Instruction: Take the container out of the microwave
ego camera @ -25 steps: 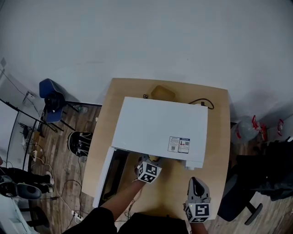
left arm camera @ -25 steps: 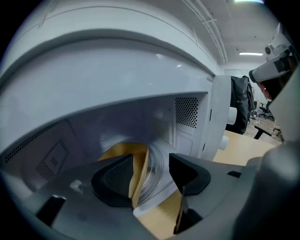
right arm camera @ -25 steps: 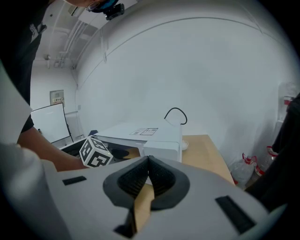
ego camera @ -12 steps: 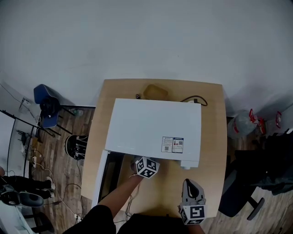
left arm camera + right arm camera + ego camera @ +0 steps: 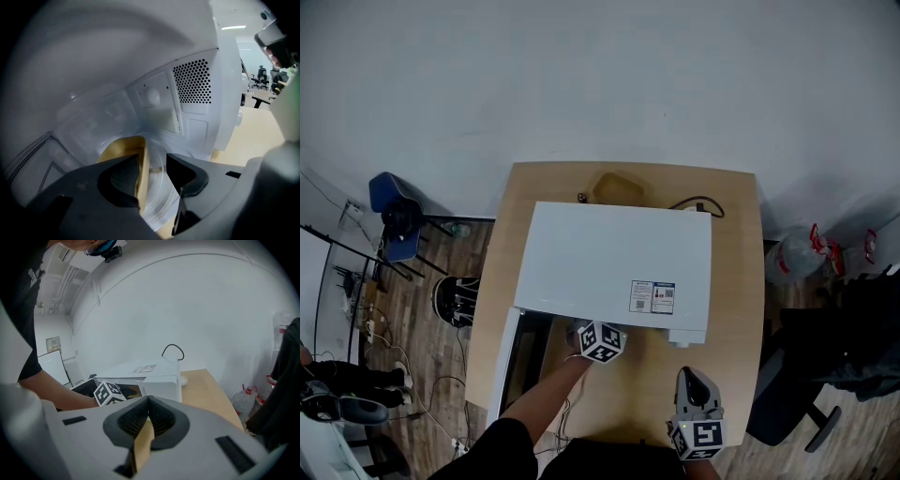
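Observation:
A white microwave (image 5: 614, 262) stands on the wooden table (image 5: 741, 281) with its door (image 5: 508, 361) swung open to the left. A tan container (image 5: 123, 149) sits on the glass turntable (image 5: 164, 197) inside. My left gripper (image 5: 153, 163) reaches into the cavity; the head view shows only its marker cube (image 5: 601, 341) at the opening. Its jaws are closing with the container's near wall between them, against the left pad and apart from the right one. My right gripper (image 5: 691, 377) hovers over the table's front edge, shut (image 5: 147, 401) and empty.
A tan object (image 5: 616, 187) and a black cable (image 5: 698, 206) lie behind the microwave. A blue chair (image 5: 394, 220) stands on the floor at the left. A black office chair (image 5: 806, 394) and a plastic bag (image 5: 797, 258) are at the right.
The head camera has shifted, so the table sits a little more to the left. My left gripper's cube has settled slightly closer under the microwave's front edge. The right gripper has stayed put.

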Demonstrator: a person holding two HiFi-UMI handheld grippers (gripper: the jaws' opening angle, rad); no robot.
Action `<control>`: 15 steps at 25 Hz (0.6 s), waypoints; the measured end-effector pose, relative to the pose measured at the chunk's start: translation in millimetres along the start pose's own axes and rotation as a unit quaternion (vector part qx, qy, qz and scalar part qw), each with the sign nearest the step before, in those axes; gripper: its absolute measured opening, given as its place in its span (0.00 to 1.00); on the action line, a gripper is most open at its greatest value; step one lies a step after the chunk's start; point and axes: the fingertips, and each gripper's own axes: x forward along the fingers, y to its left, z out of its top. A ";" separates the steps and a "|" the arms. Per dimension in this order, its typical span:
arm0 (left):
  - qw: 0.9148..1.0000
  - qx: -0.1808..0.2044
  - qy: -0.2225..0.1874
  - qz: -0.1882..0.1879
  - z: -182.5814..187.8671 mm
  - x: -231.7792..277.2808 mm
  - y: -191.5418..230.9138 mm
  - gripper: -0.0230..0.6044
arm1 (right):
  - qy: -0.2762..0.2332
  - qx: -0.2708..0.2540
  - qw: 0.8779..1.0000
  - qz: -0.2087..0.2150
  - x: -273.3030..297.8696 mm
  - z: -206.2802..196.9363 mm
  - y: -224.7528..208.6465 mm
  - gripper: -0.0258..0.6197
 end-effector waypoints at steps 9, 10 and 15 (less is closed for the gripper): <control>1.000 0.006 0.009 0.003 -11.5 -5.0 2.0 0.12 | 0.006 0.013 1.000 -0.008 -8.4 -6.4 -2.2 0.13; 1.000 0.007 0.009 0.001 -11.4 -5.6 0.9 0.12 | 0.005 0.013 1.000 -0.008 -9.5 -7.0 -1.4 0.13; 1.000 0.007 0.008 -0.005 -13.8 -12.7 -3.9 0.11 | 0.003 0.011 1.000 -0.003 -13.7 -8.5 6.6 0.13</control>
